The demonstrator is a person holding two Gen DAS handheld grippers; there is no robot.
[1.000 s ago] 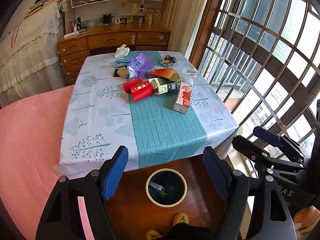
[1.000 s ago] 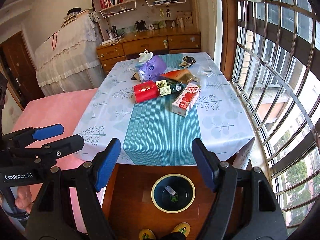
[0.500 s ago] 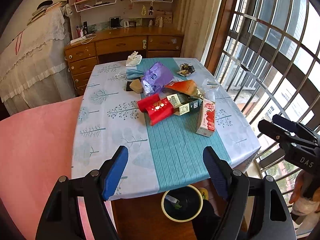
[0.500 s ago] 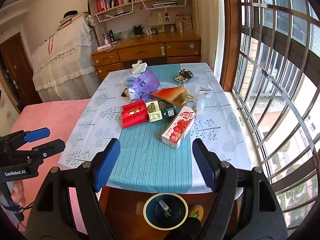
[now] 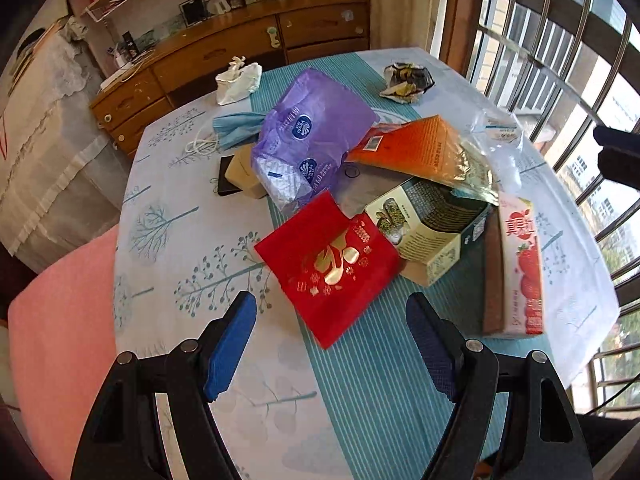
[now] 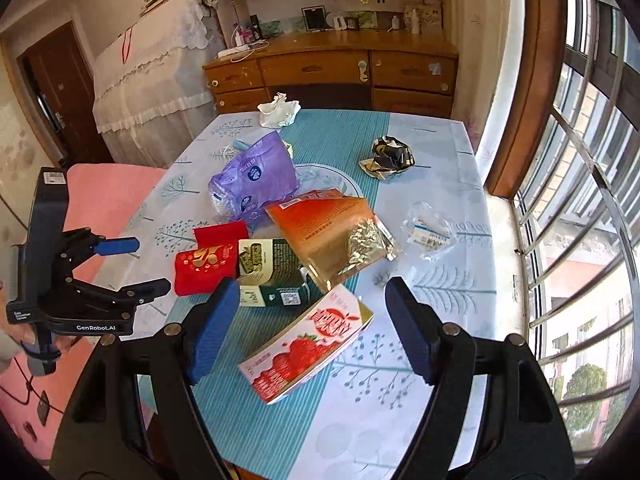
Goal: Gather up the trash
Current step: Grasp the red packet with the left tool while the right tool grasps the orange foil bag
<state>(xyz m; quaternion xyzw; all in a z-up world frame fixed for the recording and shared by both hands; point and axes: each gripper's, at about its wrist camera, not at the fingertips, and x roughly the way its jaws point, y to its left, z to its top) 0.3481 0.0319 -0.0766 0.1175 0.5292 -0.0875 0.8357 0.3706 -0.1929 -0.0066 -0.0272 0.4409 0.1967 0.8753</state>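
Observation:
A pile of trash lies on the table [image 5: 180, 240]. It holds a red envelope [image 5: 332, 264], a green and cream box [image 5: 424, 236], a strawberry carton [image 5: 520, 272], an orange foil pouch [image 5: 420, 148] and a purple bag [image 5: 308, 148]. My left gripper [image 5: 332, 320] hovers open just short of the red envelope, with nothing gripped. In the right wrist view my right gripper [image 6: 312, 296] stands open above the strawberry carton [image 6: 308, 344], apart from it. The left gripper [image 6: 152, 266] shows there beside the red envelope [image 6: 208, 264].
Farther back lie a crumpled wrapper [image 5: 408, 80], a white tissue [image 5: 238, 80], a blue mask [image 5: 236, 128] and a clear plastic wrapper [image 6: 430, 232]. A pink cushion [image 5: 60, 340] borders the table's left. A wooden dresser [image 6: 332, 68] stands behind, window bars [image 6: 580, 160] to the right.
Both grippers have moved forward and down over the table, so the trash pile is much nearer. The round bin on the floor has dropped out of view. The jaws stay as wide.

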